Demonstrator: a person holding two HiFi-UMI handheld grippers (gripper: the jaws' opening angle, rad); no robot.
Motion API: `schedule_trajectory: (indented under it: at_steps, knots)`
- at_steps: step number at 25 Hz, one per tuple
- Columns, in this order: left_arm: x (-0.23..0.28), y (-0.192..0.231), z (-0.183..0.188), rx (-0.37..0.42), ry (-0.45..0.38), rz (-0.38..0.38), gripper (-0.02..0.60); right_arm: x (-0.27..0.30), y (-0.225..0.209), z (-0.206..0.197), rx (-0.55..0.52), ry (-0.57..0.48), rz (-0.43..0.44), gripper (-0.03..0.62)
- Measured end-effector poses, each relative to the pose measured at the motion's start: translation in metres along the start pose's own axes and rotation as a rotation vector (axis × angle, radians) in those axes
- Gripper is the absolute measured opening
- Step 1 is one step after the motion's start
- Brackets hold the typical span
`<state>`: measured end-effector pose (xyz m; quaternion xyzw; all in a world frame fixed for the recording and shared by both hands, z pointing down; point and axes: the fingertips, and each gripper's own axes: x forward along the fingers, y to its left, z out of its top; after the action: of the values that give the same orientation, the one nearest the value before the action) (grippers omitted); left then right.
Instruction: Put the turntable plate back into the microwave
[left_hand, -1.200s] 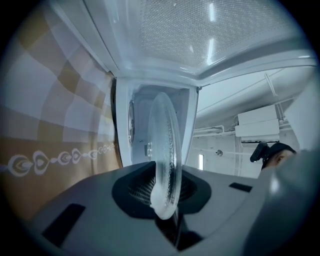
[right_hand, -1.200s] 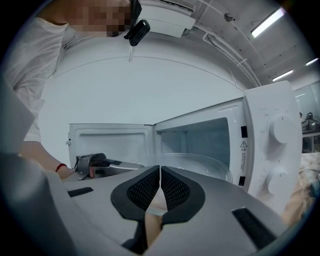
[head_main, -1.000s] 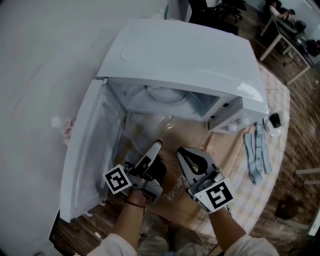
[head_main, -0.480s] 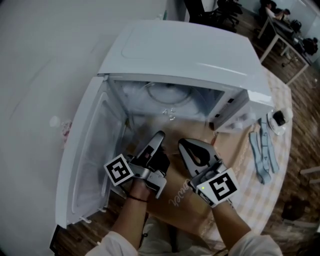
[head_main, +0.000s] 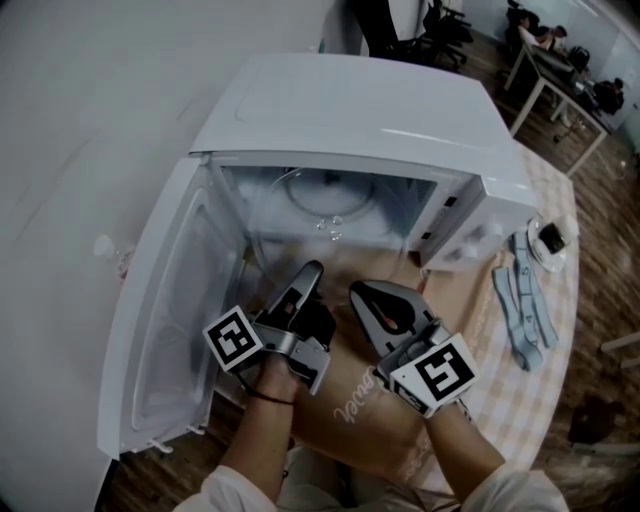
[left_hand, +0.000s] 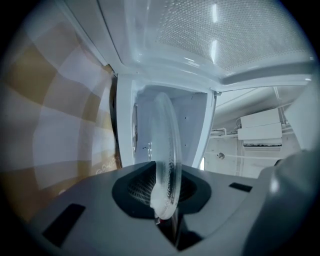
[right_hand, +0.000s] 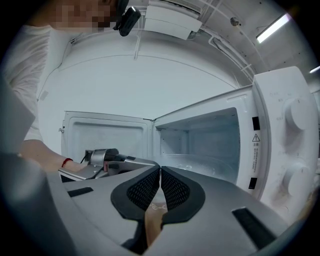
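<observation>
The clear glass turntable plate (head_main: 330, 222) reaches into the open white microwave (head_main: 400, 110), just above the cavity floor. My left gripper (head_main: 308, 272) is shut on the plate's near rim, at the cavity mouth. In the left gripper view the plate (left_hand: 166, 150) stands edge-on, pinched between the dark pads (left_hand: 137, 187). My right gripper (head_main: 362, 295) hovers just right of the left one, in front of the opening, shut with nothing in it. The right gripper view shows its jaws (right_hand: 160, 182) together, with the cavity (right_hand: 200, 142) ahead.
The microwave door (head_main: 170, 320) hangs open to the left, close beside my left hand. A control panel with knobs (right_hand: 295, 150) is on the right. Brown paper with lettering (head_main: 350, 400) lies under the grippers. Blue straps (head_main: 520, 300) and a small white device (head_main: 548, 238) lie on the checked cloth.
The left gripper has carried the plate a little further into the cavity and lower. The right gripper has stayed about where it was.
</observation>
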<state>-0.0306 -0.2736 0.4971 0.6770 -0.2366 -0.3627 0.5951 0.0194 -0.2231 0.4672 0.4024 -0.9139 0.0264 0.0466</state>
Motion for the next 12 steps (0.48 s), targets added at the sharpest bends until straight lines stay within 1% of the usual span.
schedule_trajectory:
  at_steps: [6,12]
  knots:
    - [0.015,0.006,0.009,0.014,-0.007,0.016,0.048,0.002,-0.007,-0.003,-0.010,0.002,-0.007,0.034]
    - [0.029,0.014,0.019,-0.012,-0.027,0.012,0.048,0.006,-0.006,-0.007,-0.011,-0.008,0.008,0.034]
